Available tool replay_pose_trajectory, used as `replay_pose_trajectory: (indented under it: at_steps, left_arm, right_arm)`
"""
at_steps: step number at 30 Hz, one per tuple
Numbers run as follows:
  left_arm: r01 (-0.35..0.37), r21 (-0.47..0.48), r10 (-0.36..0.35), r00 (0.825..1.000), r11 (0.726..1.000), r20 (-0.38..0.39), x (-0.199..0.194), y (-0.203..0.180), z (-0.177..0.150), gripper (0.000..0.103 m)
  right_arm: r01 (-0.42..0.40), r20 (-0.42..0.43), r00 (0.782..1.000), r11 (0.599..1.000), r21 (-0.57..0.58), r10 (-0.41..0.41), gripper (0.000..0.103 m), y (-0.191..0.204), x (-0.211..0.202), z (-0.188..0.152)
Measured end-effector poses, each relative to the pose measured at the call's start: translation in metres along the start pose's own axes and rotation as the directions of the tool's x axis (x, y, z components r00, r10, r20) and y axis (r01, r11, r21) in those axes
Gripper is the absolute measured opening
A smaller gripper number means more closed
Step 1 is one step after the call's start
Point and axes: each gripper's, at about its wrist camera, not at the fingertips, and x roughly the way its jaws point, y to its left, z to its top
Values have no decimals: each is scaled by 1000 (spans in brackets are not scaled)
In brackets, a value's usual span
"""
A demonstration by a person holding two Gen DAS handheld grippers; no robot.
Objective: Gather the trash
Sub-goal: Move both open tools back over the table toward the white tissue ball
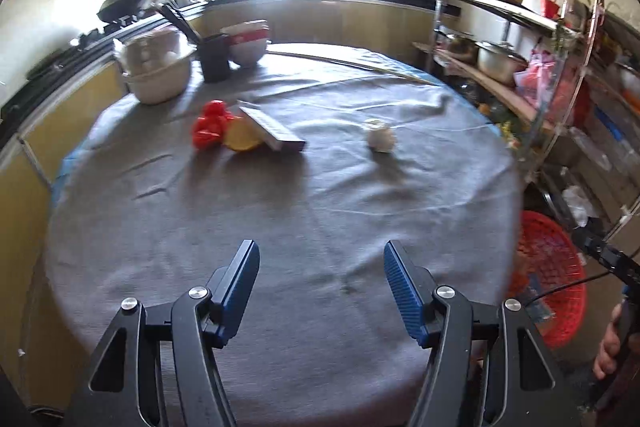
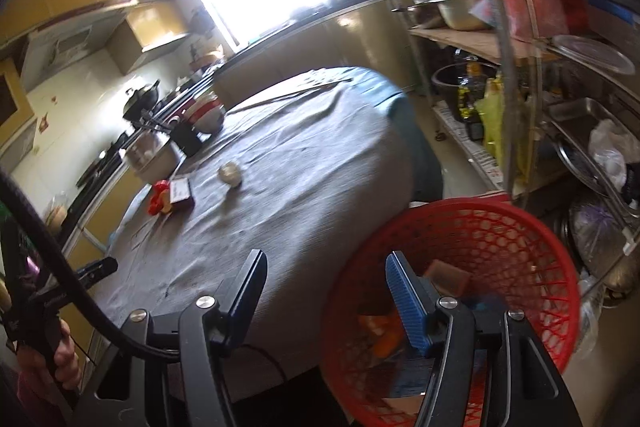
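Note:
On the grey-clothed round table (image 1: 280,227) lie a crumpled white wad (image 1: 380,138), a flat purple-edged box (image 1: 274,128), a yellow piece (image 1: 240,137) and red plastic bits (image 1: 210,127), all past the table's middle. My left gripper (image 1: 320,255) hangs open over the near part of the cloth, nothing between its blue pads. In the right wrist view my right gripper (image 2: 326,267) is open and empty over the table's edge and the red mesh basket (image 2: 532,239), which holds several scraps. The wad (image 2: 231,174) and box (image 2: 181,191) show far left there.
Stacked white bowls (image 1: 158,67), a dark cup (image 1: 214,57) and red-and-white bowls (image 1: 248,41) stand at the table's far left. A metal rack (image 1: 520,67) of pots and bags lines the right side. A counter and stove run along the left wall. A hand (image 1: 612,343) holds the other gripper's handle.

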Motion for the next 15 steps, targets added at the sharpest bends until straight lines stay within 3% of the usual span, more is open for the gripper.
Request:
replay_pose_trajectory:
  at_steps: [4, 15]
  left_arm:
    - [-64, 9, 64, 998, 998, 9, 0, 12, -6, 66]
    - [-91, -48, 92, 996, 995, 13, -2, 49, -15, 66]
  right_arm:
    - [-20, -19, 1000, 999, -50, 19, 66, 28, 9, 0]
    - [-58, -83, 996, 977, -207, 41, 66, 102, 35, -11]
